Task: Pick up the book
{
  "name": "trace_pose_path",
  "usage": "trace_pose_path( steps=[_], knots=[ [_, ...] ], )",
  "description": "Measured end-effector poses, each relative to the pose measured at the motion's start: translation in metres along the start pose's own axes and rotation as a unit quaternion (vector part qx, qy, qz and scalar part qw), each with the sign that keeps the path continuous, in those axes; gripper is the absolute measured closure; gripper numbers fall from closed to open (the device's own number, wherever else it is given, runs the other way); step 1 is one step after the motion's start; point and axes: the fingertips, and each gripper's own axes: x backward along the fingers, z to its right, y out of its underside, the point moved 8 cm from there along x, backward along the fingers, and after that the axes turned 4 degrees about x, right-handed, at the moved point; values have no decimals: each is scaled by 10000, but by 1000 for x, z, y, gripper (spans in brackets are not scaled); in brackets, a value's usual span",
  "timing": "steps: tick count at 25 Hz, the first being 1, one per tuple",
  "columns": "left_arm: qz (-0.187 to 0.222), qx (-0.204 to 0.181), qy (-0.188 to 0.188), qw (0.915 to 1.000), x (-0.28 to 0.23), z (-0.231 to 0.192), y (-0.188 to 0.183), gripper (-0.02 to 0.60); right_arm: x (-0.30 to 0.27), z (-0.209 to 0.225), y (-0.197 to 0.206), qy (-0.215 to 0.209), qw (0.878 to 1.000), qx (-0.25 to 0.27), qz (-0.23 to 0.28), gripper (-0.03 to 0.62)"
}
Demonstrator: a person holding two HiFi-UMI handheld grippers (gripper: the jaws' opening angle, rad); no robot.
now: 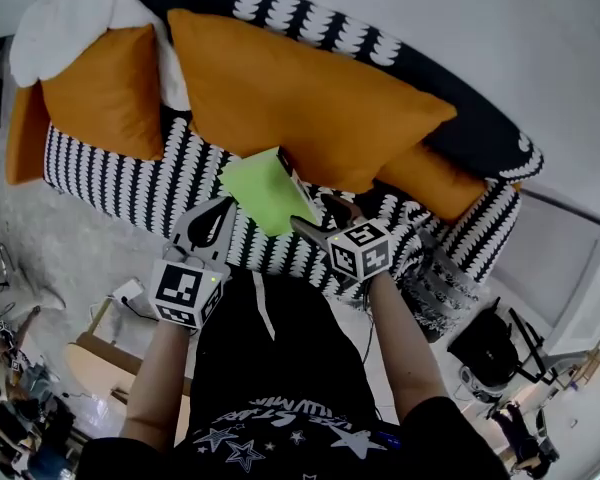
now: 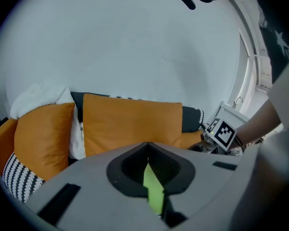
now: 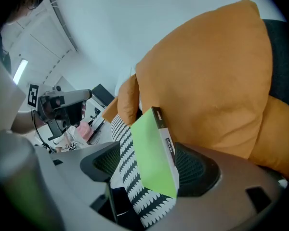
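Observation:
A green book (image 1: 265, 188) with a black spine lies tilted on the black-and-white sofa seat (image 1: 110, 183), its top leaning on the big orange cushion (image 1: 300, 98). My right gripper (image 1: 318, 218) is open around the book (image 3: 154, 153). The spine side sits by the right jaw, and the left jaw stands apart, with sofa fabric showing in between. My left gripper (image 1: 220, 218) is just off the book's left edge with its jaws shut. In the left gripper view only a thin green sliver of the book (image 2: 153, 189) shows in the slit of that gripper (image 2: 148, 150).
A second orange cushion (image 1: 100, 93) and a white blanket (image 1: 70, 18) lie at the sofa's left end, and a smaller orange cushion (image 1: 440, 178) at its right. A white cabinet (image 1: 570, 268) and black gear (image 1: 490, 353) stand to the right. Clutter covers the floor at lower left (image 1: 20, 398).

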Motion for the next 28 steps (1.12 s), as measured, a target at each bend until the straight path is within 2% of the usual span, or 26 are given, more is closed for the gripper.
trace_pose_path(
  steps=[9, 12, 22, 28],
  knots=[
    [-218, 212, 82, 9995, -22, -8, 25, 577, -31, 24, 17, 72, 9994, 102, -338, 267],
    [-276, 144, 79, 9995, -31, -10, 27, 577, -36, 30, 21, -29, 9993, 132, -357, 267],
    [-540, 269, 181, 9980, -54, -28, 57, 577, -79, 50, 48, -182, 9965, 219, -786, 267],
    [-615, 370, 205, 9972, -57, -31, 60, 577, -90, 49, 50, -334, 9948, 212, -943, 267]
  ],
)
